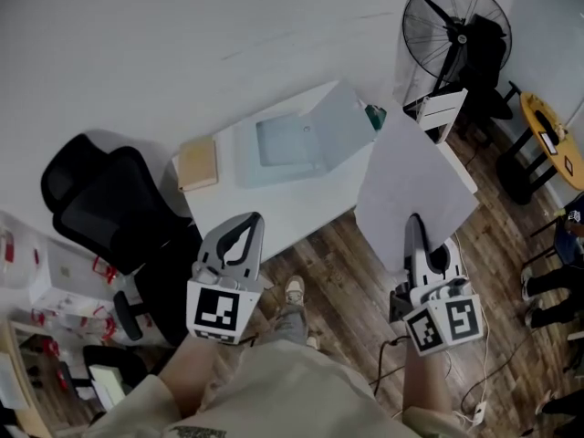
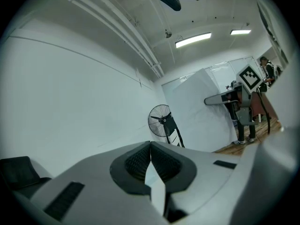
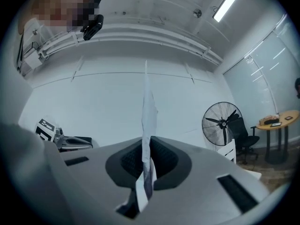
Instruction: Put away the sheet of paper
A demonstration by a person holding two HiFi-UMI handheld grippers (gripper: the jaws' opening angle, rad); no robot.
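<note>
Standing upright in the right gripper [image 1: 416, 222], the paper [image 1: 415, 176] is a plain white sheet with a flat, blank face, and the jaws are closed tight on its lower edge. In the head view it sits at 2 o'clock, above the wood floor [image 1: 356, 263] and in front of the right end of the white desk [image 1: 274, 213], which it partly hides. In the right gripper view it shows only edge-on, as a thin, slightly wavy strip rising from between the dark pads [image 3: 164, 161]. The left gripper [image 1: 253, 222], at 7 o'clock, has its jaws together at the tips with nothing between them.

Each gripper's cube bears black-and-white square markers. White packs [image 1: 64, 281] at 8 o'clock carry red marks too small to read.

On the desk lie a clear folder [image 1: 306, 140] and a tan book [image 1: 198, 164]. A black chair [image 1: 100, 208] stands at 9 o'clock and a fan [image 1: 456, 30] at 1 o'clock. The yellow table [image 1: 552, 140] and a person's legs [image 1: 552, 286] are cut off by the right edge, and the gripper covers the sheet's bottom edge
</note>
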